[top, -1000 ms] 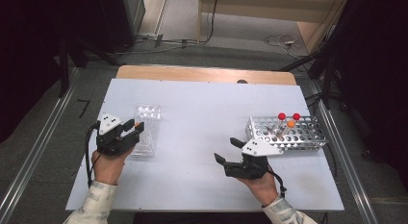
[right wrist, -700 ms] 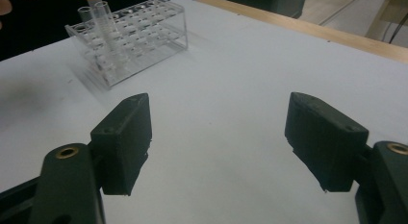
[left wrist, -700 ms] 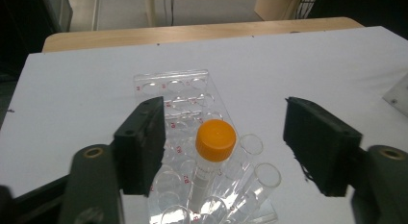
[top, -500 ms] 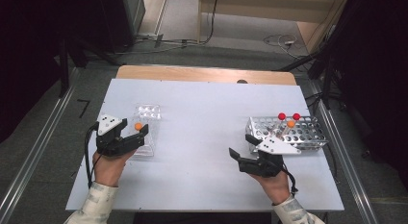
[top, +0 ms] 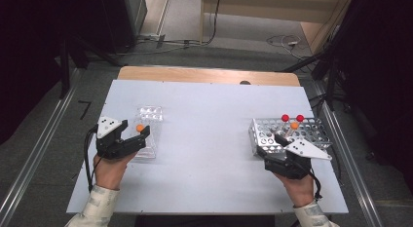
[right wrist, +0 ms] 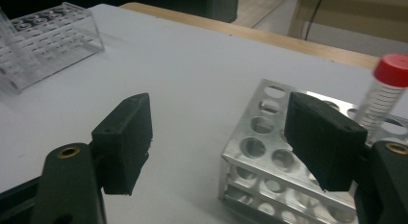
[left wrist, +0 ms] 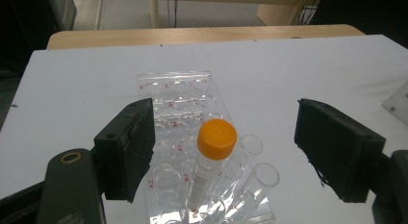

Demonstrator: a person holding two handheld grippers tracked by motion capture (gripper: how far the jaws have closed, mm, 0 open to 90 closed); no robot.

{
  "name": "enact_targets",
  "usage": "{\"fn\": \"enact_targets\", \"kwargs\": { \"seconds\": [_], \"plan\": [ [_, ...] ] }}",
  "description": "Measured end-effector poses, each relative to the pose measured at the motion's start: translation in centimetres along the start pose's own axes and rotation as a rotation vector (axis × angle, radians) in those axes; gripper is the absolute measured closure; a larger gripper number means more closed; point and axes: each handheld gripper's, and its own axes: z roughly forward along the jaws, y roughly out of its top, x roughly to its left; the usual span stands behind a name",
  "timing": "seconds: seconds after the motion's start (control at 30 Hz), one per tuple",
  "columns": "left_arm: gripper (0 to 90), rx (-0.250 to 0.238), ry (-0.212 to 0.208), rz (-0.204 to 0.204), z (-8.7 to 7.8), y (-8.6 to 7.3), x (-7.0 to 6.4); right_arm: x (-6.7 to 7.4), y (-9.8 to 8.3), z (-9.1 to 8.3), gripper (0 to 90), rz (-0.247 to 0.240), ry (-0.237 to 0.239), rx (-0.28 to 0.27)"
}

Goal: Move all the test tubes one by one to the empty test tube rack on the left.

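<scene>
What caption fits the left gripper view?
Open left gripper around an orange-capped tube standing in a clear rack.

clear glossy plastic rack [left wrist: 183, 137], left; shiny perforated metal rack [right wrist: 269, 180], right; matt white tabletop [top: 204, 120]; bare wood strip [top: 204, 75] at far edge.

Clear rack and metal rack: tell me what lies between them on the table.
Nothing lies there. In the high view, the stretch of white table between the clear rack and the metal rack is bare.
</scene>
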Motion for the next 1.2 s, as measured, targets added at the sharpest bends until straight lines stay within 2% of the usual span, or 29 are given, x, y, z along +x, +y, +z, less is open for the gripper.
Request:
{"fn": "enact_targets", "kwargs": {
  "seconds": [0.3, 0.5, 0.63, 0.73, 0.93, 1.03, 1.2],
  "plan": [
    [22.5, -0.002, -0.001, 0.000, -0.1, 0.0, -0.1, -2.8, -0.7, -1.0, 25.8, 0.061, -0.097, -0.009],
    [22.5, -0.005, -0.004, 0.001, -0.1, 0.0, -0.1, -4.0, -1.2, -0.9, 28.5, 0.084, -0.152, -0.004],
    [22.6, -0.005, 0.001, 0.001, -0.2, 0.0, -0.1, -4.9, -1.9, -0.4, 31.0, 0.081, -0.227, -0.003],
    [22.7, -0.003, 0.000, 0.003, -0.1, 0.0, -0.1, -5.8, -2.2, 0.0, 35.9, 0.108, -0.246, 0.005],
    [22.7, -0.003, -0.002, 0.006, 0.0, 0.0, -0.3, -6.6, -2.4, 1.2, 48.9, 0.100, -0.289, 0.022],
    [22.7, -0.003, -0.003, 0.005, 0.0, -0.1, -0.3, -7.0, -2.4, 1.5, 54.8, 0.109, -0.293, 0.020],
    [22.7, -0.003, -0.003, 0.005, 0.0, -0.1, -0.3, -7.2, -2.5, 1.9, 59.8, 0.116, -0.293, 0.033]
  ]
}}
